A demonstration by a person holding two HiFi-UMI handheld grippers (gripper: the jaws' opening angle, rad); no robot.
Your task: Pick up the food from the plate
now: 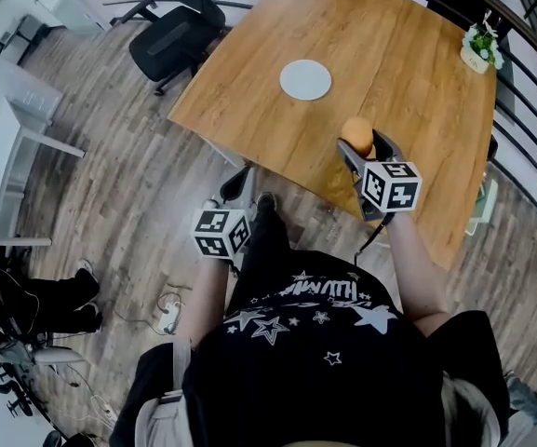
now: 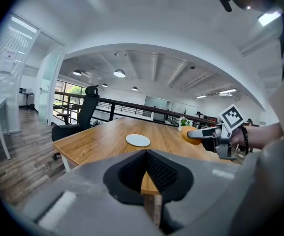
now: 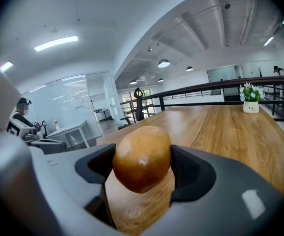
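Observation:
A round, golden-brown piece of food sits between the jaws of my right gripper, which is shut on it. In the head view the food is held above the wooden table, near its front edge, by the right gripper. The white plate lies bare further back and to the left. My left gripper hangs off the table's near edge, over the floor. In the left gripper view the left gripper is shut on nothing and looks toward the plate and the held food.
A small potted plant stands at the table's far right corner. A black office chair stands at the far left side. A dark railing runs along the right. A person sits on the floor at lower left.

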